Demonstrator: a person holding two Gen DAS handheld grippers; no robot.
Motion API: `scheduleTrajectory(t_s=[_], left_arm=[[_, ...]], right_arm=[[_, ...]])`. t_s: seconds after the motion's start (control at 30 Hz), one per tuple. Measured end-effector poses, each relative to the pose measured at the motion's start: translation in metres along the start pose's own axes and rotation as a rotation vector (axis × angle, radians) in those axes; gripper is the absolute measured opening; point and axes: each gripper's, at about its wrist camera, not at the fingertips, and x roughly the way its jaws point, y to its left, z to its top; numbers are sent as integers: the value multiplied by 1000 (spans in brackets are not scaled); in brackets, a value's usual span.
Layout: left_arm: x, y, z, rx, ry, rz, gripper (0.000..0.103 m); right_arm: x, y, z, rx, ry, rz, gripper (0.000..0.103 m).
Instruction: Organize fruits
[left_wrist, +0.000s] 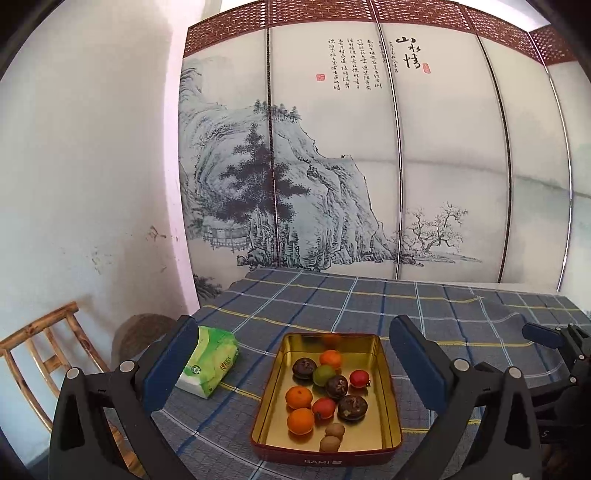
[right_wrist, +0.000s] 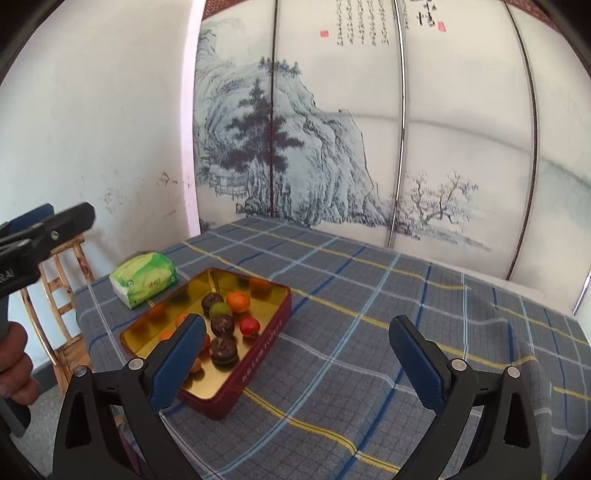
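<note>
A gold-lined red tin (left_wrist: 388, 387) rests on the plaid tablecloth. It holds oranges (left_wrist: 300, 421), dark mangosteens (left_wrist: 352, 407), red fruits (left_wrist: 324, 408), a green fruit (left_wrist: 324, 374) and two small brown ones (left_wrist: 330, 444). My left gripper (left_wrist: 295, 326) hovers on the near side of the tin, open wide with nothing between its fingers. In the right wrist view the tin (right_wrist: 258, 354) lies to the left. My right gripper (right_wrist: 298, 323) is open and empty above the cloth beside it. Its left finger (right_wrist: 177, 362) hides the tin's near corner.
A green tissue pack (left_wrist: 208, 363) lies left of the tin. A bamboo chair (left_wrist: 48, 354) stands off the table's left edge. A painted folding screen (left_wrist: 332, 166) closes the far side. To the right of the tin the tablecloth (right_wrist: 424, 332) shows wrinkles.
</note>
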Motion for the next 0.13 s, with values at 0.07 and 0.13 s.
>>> scheduleTrajectory(t_s=[0.07, 0.13], left_arm=[[1, -3, -1, 10, 6, 11, 103], [3, -5, -2, 25, 15, 17, 103]], right_arm=[[8, -9, -5, 25, 31, 3, 99], [15, -18, -9, 41, 52, -1, 99]])
